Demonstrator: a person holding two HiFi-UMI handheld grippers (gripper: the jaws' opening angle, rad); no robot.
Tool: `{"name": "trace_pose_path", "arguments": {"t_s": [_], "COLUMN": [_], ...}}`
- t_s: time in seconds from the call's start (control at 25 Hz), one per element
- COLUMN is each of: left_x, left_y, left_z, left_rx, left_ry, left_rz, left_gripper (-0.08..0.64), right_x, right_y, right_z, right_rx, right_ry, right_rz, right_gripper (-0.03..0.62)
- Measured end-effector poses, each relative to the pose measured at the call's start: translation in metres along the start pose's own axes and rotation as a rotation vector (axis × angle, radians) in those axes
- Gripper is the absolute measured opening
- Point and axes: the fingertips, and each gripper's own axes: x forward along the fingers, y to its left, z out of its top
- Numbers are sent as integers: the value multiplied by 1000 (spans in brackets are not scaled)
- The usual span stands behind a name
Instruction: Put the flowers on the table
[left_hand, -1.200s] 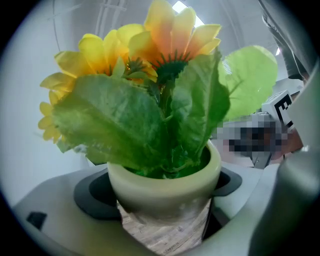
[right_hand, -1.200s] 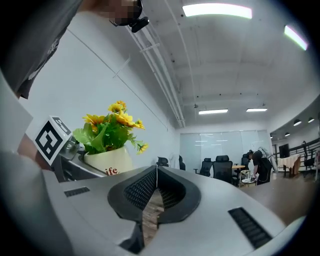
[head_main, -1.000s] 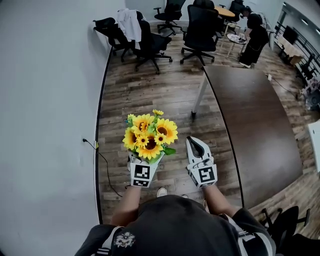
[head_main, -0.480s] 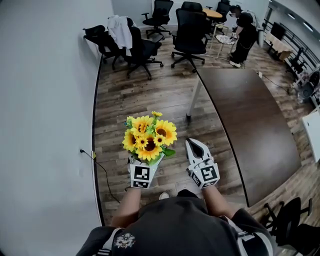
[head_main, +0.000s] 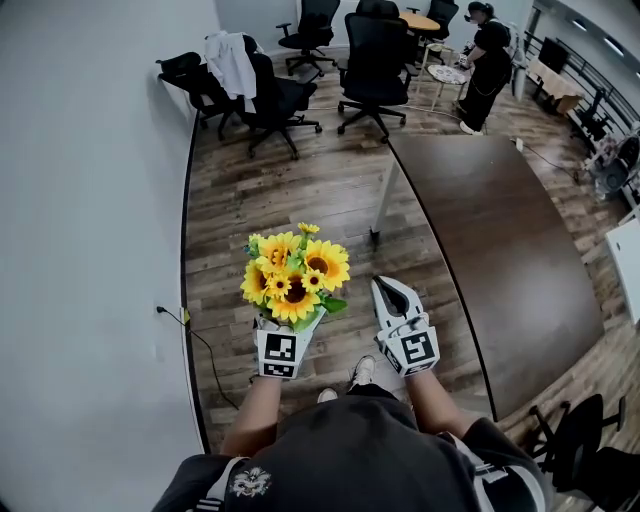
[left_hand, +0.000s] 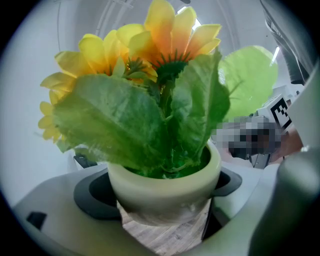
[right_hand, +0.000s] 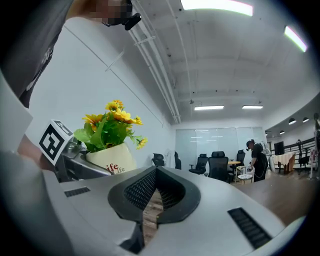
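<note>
- The flowers (head_main: 293, 277), a bunch of yellow sunflowers with broad green leaves, stand upright in a pale pot (left_hand: 165, 185). They are held in the air over the wood floor (head_main: 290, 190), not on the table (head_main: 500, 250).
- The left gripper (head_main: 283, 335) carries the pot in front of the person's body. In the left gripper view its two jaws press on the pot's sides just below the rim, one on each side, and the leaves spill over the rim above them.
- In the right gripper view the pot shows some red lettering, only partly readable.
- The right gripper (head_main: 388, 288) is held just beside the flowers, on their right and apart from them. Its jaws are pressed together with only a thin slit left, and nothing sits between them.
- The table, long and dark brown, lies to the right of the person, near the right gripper. Its top is bare where it shows.
- A white wall (head_main: 90, 250) runs along the left, with a cable (head_main: 200, 345) trailing down from it near the floor.
- Black office chairs (head_main: 375, 60) stand at the far end of the room, one with a white garment (head_main: 228, 55) draped on it.
- Another person (head_main: 490, 60) in dark clothes stands beyond the table's far end.
</note>
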Motion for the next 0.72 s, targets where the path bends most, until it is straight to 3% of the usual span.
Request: {"name": "trace_pose_path", "arguments": {"t_s": [0.24,0.52,0.72], "left_x": [42,134,178], "left_y": [13,26,5], "left_z": [-25,26,28], "left_rx": [3,9,12], "left_ry": [-10,-15,5], "left_rz": [6,-4,-14], "left_gripper": [532,532,532], "right_x": [35,80,79], "right_y": [-15,-99,-150], "right_z": [-36,-18,-26], "right_rx": [-28,-34,-26], "right_ry": [22,63,53], "right_rz": [11,-21,-40], "right_gripper": [23,23,23]}}
